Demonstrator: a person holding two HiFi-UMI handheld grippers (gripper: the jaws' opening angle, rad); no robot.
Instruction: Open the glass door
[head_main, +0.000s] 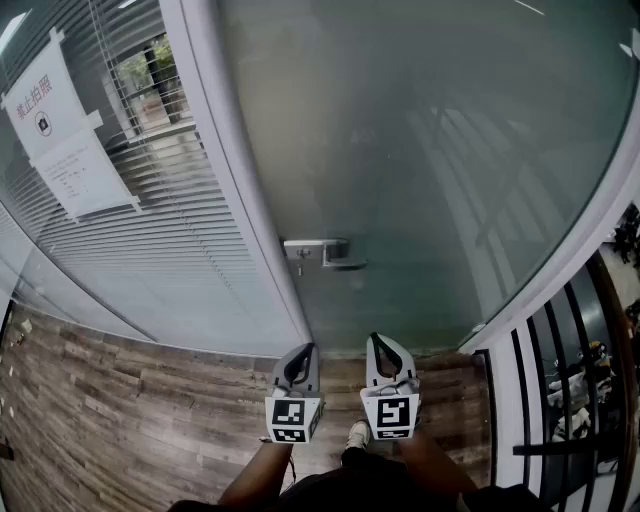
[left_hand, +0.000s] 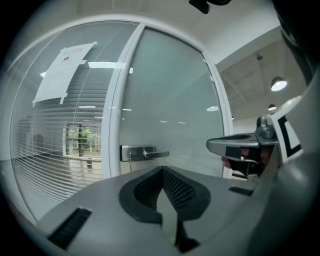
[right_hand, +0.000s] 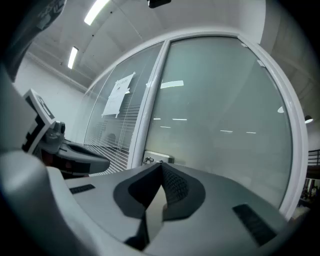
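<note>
we're facing the glass door (head_main: 430, 150), which fills the upper middle and right of the head view, frosted and pale green. its metal handle (head_main: 335, 255) sits at frame centre, on the door's left edge, right beside the white frame post (head_main: 235, 190) that runs from the top edge down to the floor. something small hangs under the handle's plate, perhaps a key; the view is too coarse to say.

down at lower centre, the left gripper (head_main: 305, 348) and the right gripper (head_main: 375, 338) sit side by side, both pointing up the frame toward the door and both clear of the handle, with bare glass between them and it. the left gripper's own view shows its jaws pressed together at the tips with nothing between them, and the handle sits just above those tips, a little left of centre. in the right gripper view the jaws are also closed tight and empty, and the handle plate peeks out just over the tips.

to the left of the post we see a glass panel with blinds (head_main: 150, 230) and a paper notice (head_main: 60, 130) taped in the upper left. the wooden floor (head_main: 120, 400) spreads across the lower left, and a dark railing (head_main: 560, 380) stands at the lower right.
</note>
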